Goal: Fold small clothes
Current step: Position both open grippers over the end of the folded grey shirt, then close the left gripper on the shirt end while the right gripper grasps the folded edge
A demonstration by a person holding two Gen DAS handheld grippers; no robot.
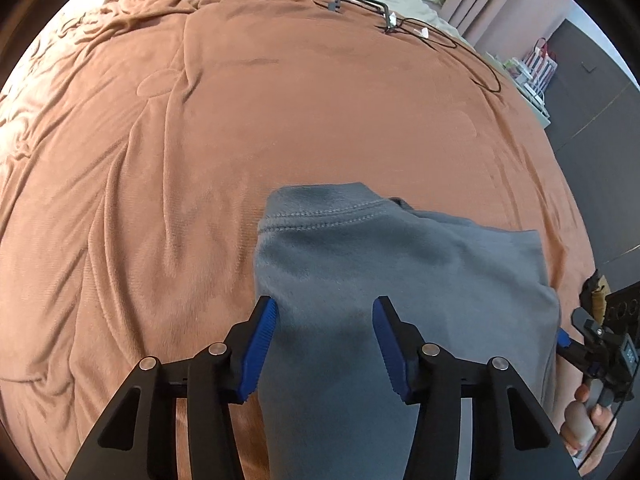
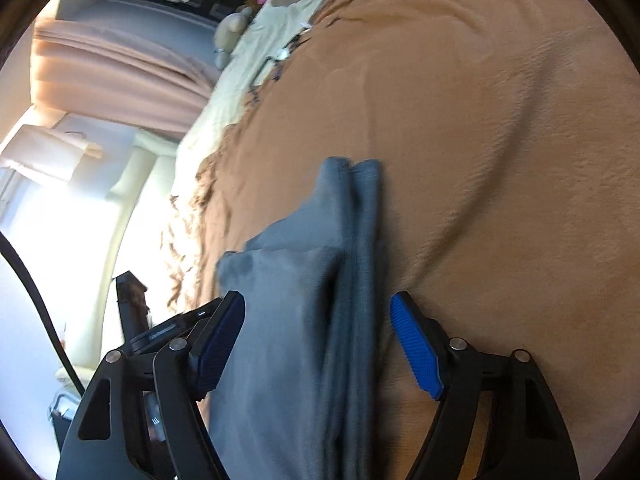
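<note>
On brown blanket [image 1: 320, 112]: grey garment [image 1: 392, 264], folded, near edge of bed. Left gripper [image 1: 324, 344] over garment's left edge, jaws partly open, cloth between blue pads [image 1: 260, 348], no visible pinch. Right gripper [image 2: 320, 344] at garment's other side, jaws partly open, straddling stacked folds [image 2: 352, 240]; contact with pads uncertain. Hand [image 1: 584, 420] on right gripper's handle.
</note>
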